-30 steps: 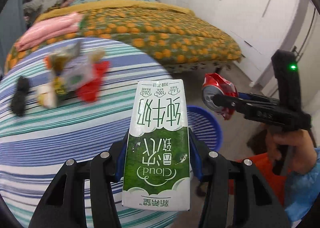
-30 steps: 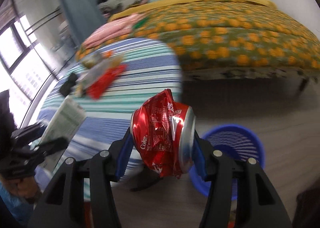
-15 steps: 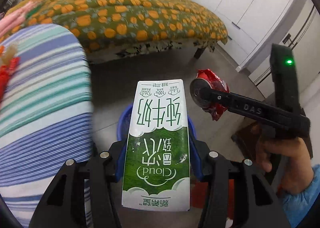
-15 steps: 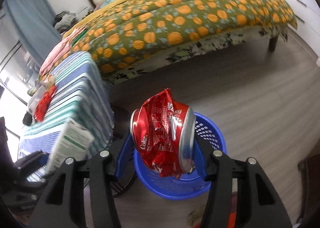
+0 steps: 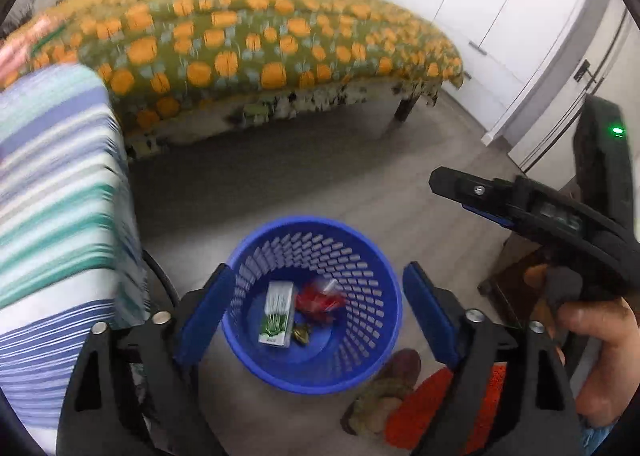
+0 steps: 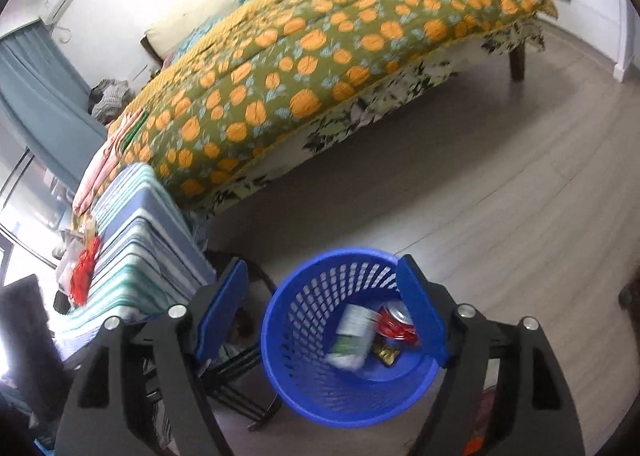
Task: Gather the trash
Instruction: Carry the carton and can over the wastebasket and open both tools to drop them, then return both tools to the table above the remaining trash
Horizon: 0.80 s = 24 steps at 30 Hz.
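Note:
A blue mesh waste basket (image 5: pixel 360 360) (image 6: pixel 316 396) stands on the floor. Inside it lie a green and white milk carton (image 5: pixel 276 314) (image 6: pixel 350 338), a crushed red cola can (image 5: pixel 318 298) (image 6: pixel 396 322) and a small gold wrapper (image 5: pixel 301 334) (image 6: pixel 386 354). My left gripper (image 5: pixel 316 312) is open and empty above the basket. My right gripper (image 6: pixel 324 308) is open and empty above the basket; it also shows at the right of the left wrist view (image 5: pixel 472 196). More trash, red and clear wrappers (image 6: pixel 80 268), lies on the striped table.
A table with a blue and green striped cloth (image 5: pixel 52 208) (image 6: pixel 140 240) stands left of the basket. A bed with an orange-patterned cover (image 5: pixel 248 48) (image 6: pixel 320 56) lies behind. White wardrobe doors (image 5: pixel 500 16) are at the right. Shoes and something orange (image 5: pixel 400 396) lie by the basket.
Both grippers opened over the basket. The milk carton left my left gripper and the cola can left my right gripper; both now lie in the basket.

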Available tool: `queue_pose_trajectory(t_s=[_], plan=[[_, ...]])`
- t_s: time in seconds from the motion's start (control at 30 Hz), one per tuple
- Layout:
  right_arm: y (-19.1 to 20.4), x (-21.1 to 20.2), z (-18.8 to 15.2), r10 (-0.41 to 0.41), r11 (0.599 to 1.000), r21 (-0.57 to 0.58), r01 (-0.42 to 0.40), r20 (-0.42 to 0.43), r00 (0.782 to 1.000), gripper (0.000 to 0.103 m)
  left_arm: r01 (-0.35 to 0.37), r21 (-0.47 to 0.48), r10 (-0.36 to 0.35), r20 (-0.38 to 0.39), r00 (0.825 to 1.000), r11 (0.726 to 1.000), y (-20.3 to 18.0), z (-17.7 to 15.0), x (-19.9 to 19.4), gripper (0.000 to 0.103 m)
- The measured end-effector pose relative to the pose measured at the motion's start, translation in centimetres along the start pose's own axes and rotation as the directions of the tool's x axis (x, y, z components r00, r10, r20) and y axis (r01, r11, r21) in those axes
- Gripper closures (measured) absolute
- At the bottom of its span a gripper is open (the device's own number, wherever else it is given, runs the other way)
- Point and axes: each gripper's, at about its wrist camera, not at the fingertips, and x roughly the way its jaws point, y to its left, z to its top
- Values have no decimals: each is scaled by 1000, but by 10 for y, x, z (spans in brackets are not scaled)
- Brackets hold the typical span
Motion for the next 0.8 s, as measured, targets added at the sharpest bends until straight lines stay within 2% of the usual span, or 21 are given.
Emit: queue_pose_trajectory(t_s=[0.03,0.1,0.2,0.3,0.4,0.47,0.6,0.73,0.8], plan=[[2,-3,-1,-14,1000,-10,14,15,1000,23,-7,13,6,26,1000,1000,-2,-2,-12,13],[9,-10,-5,-64,997,-37,66,47,997,13,-22,38,19,75,997,999,-3,-8,-37,10],[22,-14,-16,-125,988,-87,131,75,989,13,-59,86,46,142,989,995,6,-28,-82,6],[45,-15,-29,-157,970,-173,172,98,983,13,-130,90,114,163,980,987,31,-51,-112,6],[78,-18,-45,-158,945,-266,189,133,978,13,-206,55,194,162,967,977,64,-72,-136,6],[104,-19,-59,-131,938,-305,165,131,983,13,-270,-3,267,158,951,963,98,-89,-158,6],[175,-14,-100,-13,914,-405,36,60,998,12,-381,-146,400,136,906,913,165,-117,-192,6],[260,1,-143,81,839,-535,-95,-50,995,12,-461,-279,498,76,864,843,228,-138,-216,6],[291,6,-156,94,802,-586,-117,-70,993,12,-487,-322,529,52,847,812,250,-146,-227,6]])
